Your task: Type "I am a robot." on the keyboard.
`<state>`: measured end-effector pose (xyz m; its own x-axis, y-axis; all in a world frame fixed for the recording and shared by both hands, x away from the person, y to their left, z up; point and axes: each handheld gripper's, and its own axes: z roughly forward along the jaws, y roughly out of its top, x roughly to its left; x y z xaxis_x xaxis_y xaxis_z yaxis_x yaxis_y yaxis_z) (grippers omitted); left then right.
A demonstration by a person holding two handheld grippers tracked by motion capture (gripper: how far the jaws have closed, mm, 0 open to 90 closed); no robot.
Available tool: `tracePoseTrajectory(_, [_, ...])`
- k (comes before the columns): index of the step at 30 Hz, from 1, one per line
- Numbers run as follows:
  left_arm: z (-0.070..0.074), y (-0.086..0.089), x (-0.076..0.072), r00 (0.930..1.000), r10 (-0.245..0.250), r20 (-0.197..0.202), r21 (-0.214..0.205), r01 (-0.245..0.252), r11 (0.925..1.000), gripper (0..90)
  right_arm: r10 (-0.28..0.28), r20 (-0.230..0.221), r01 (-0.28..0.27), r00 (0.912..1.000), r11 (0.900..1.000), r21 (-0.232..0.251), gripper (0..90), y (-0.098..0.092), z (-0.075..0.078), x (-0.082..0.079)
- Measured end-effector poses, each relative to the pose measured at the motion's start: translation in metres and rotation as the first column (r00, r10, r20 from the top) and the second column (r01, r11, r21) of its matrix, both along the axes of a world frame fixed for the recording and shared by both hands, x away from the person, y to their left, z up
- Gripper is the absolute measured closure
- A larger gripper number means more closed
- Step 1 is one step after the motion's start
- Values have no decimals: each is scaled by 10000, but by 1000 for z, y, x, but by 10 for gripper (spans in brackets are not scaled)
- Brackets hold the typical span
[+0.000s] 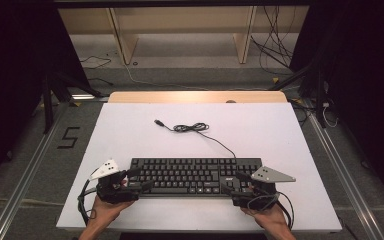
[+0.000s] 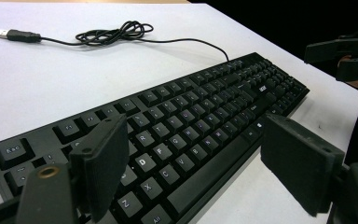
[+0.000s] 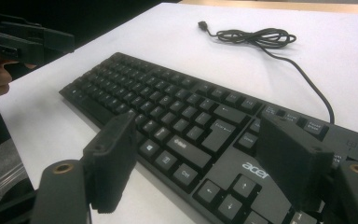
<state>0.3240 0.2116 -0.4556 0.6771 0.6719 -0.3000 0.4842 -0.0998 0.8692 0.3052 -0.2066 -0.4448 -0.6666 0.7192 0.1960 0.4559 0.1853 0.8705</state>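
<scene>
A black keyboard lies flat near the front of the white tabletop. Its cable is coiled behind it and ends in a loose USB plug. At the keyboard's left end, my left gripper hovers open, jaws wide over the keys. My right gripper stands open over the right end, near the arrow keys. Nothing is pressed by either pair of pads.
A wooden strip borders the table's far edge. Beyond it stand a light wooden shelf frame and loose floor cables. A "5" mark is on the floor to the left. Bare white surface surrounds the keyboard.
</scene>
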Motion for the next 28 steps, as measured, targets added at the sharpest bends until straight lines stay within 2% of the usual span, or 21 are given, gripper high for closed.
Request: tracePoseTrajectory(28, [0,2,1,9999,74,84,-63,-74,10000,230,-142,130,142,9998,9999,23,287,-2,1,1])
